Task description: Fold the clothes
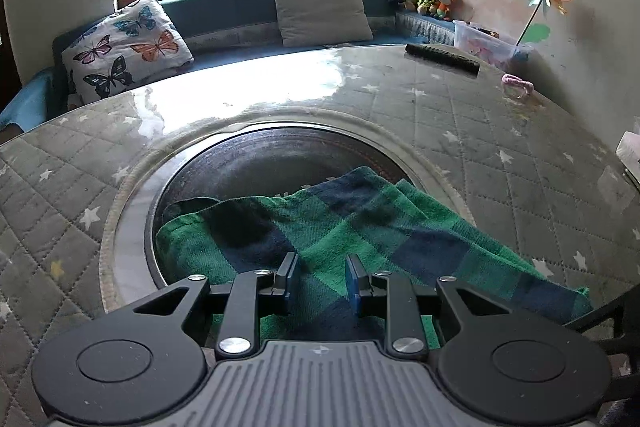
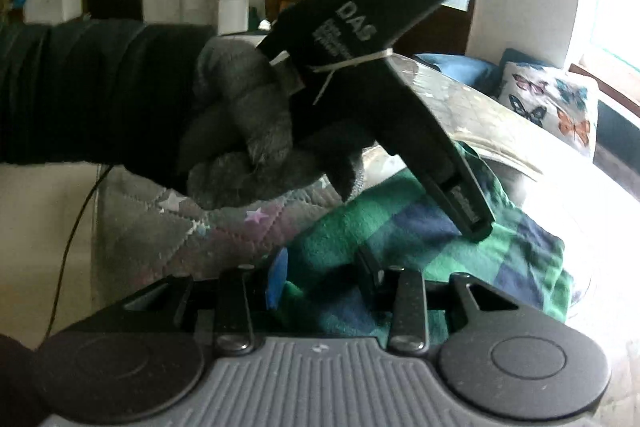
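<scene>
Left wrist view — one plaid cloth (image 1: 340, 227), two pillows, left gripper (image 1: 322, 281) and right gripper (image 2: 320, 279) both spread apart.

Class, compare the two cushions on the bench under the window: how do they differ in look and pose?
The left cushion is white with coloured butterflies; the middle cushion is plain grey-beige. The butterfly cushion sits tilted in the bench's corner, while the plain cushion stands nearly upright against the backrest. Both are squarish and rest on the blue bench behind the table.
</scene>
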The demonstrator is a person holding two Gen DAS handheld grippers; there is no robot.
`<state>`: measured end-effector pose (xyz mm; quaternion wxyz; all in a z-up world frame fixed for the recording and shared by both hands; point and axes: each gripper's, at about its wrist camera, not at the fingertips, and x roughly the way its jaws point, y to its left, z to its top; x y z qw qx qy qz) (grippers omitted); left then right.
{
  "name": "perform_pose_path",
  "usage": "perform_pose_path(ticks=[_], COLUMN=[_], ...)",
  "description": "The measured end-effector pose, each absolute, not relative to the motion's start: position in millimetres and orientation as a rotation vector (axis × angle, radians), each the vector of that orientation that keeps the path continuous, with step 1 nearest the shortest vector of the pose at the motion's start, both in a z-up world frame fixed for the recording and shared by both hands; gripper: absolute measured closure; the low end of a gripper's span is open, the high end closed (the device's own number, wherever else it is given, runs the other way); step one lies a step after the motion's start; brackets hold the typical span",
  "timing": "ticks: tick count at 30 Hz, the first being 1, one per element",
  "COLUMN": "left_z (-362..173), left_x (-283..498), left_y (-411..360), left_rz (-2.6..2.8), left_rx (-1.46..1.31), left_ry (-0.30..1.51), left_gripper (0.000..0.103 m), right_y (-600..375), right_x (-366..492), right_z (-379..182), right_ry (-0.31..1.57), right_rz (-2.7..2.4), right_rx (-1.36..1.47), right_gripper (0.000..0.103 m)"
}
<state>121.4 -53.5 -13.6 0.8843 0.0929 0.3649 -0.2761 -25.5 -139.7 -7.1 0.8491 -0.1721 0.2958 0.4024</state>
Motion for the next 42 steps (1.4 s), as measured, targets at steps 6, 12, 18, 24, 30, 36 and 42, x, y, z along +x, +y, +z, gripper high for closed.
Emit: perform_pose_path(ticks=[6,12,18,24,30,36,42], left_z=[-13,-13,-6,3,-1,-9,-6], left_x=[118,115,102,71,49,41,37], left_y=[-53,-55,-50,-41,-39,-41,-42], left_rz=[-0.575,-0.567,-0.567,-0.585,-0.592,-0.6,-0.603], left_rx=[0.184,0.189,0.181,0.187,0.191,0.182,0.161], left_ry=[0.754,0.747,0.718,0.675,0.678,0.685,0.682], left_gripper=[0.075,0.075,0.075,0.073,0.072,0.062,0.059], right_y=[-169,-207,-234,-249,-255,-254,-245], right_x=[-35,-35,-49,-38,-4,10,27], right_z=[8,-1,1,25,15,-3,9], right_ry=[0.623,0.706,0.74,0.685,0.706,0.77,0.722], right_rz=[0.789,0.69,0.676,0.645,0.601,0.57,0.564], right_rx=[-0.293,-0.23,-0.176,-0.101,-0.018,-0.043,-0.052], right_gripper=[0.066,0.067,0.068,0.068,0.069,0.071,0.071])
